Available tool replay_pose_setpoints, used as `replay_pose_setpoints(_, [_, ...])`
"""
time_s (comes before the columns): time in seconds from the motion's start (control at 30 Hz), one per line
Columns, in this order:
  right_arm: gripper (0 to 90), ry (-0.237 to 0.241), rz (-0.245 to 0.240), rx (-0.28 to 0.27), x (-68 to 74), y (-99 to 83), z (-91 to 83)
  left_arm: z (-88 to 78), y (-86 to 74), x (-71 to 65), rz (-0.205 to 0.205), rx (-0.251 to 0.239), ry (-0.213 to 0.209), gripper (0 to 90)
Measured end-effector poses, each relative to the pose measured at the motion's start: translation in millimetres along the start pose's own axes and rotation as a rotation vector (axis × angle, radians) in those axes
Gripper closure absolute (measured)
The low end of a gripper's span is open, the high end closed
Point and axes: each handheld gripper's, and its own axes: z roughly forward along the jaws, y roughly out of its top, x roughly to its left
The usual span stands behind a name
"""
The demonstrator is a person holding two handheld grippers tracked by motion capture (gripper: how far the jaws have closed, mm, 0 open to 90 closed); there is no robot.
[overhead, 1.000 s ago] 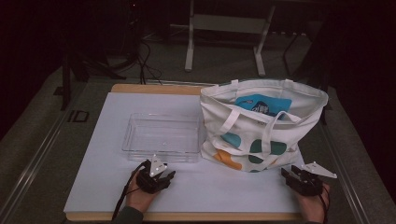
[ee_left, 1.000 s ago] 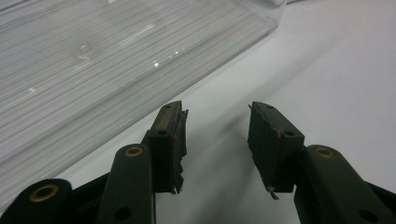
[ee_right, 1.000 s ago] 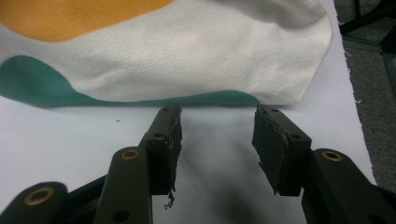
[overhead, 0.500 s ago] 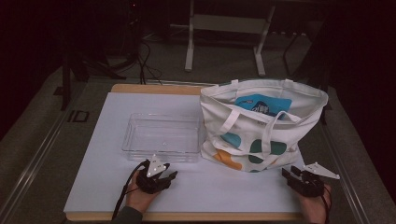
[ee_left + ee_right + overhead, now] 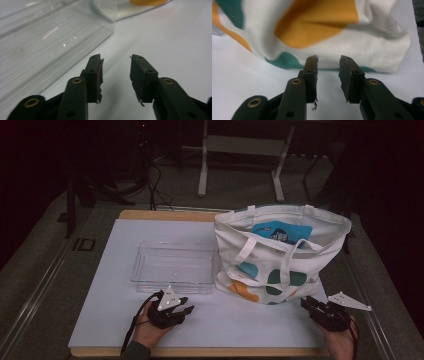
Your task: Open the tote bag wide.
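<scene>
High view: white table [image 5: 125,320] carries a clear plastic tray [image 5: 172,266] near its middle and a cream tote bag [image 5: 280,255] with teal and orange patches toward the right edge, touching the tray's right side; a blue packet [image 5: 280,232] pokes out of the bag's open top. Left gripper [image 5: 186,310] sits near the front edge, just in front of the tray's front wall, apart from it. Right gripper [image 5: 306,303] is near the front right corner, just off the bag's lower right corner, not touching. Left gripper view: black jaws have just been closing, now a narrow gap with nothing between them; tray wall [image 5: 50,50] runs ahead and to the left, ribbed and see-through, with an orange bag patch [image 5: 147,2] at the top, detail the high view lacks. Right gripper view: jaws have just been closing, narrow gap, nothing between them; bag [image 5: 372,47] stands close ahead on the table, with an orange patch, a teal strip at its base, and creased cloth.
</scene>
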Motion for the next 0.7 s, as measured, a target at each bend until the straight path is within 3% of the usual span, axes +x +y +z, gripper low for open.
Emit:
replay_pose_setpoints(0.17, [69.5, 0.02, -0.01, -0.021, 6.1, 12.6, -7.6, -2.4, 7.6, -2.4, 0.007, -0.01, -0.022, 62.0])
replay_pose_setpoints(0.37, [60.6, 0.028, -0.031, -0.036, 13.1, 28.1, -14.3, -7.4, 23.8, -4.7, 0.026, -0.024, -0.064, 66.3])
replay_pose_setpoints(0.47, [50.0, 0.087, -0.006, -0.046, 11.6, 37.3, -14.0, -11.3, 34.0, -5.8, 0.047, -0.039, -0.075, 65.3])
replay_pose_setpoints(0.7, [47.4, 0.087, 0.008, -0.06, 9.2, 52.9, -11.5, -15.5, 54.9, -2.1, 0.067, -0.041, -0.113, 62.0])
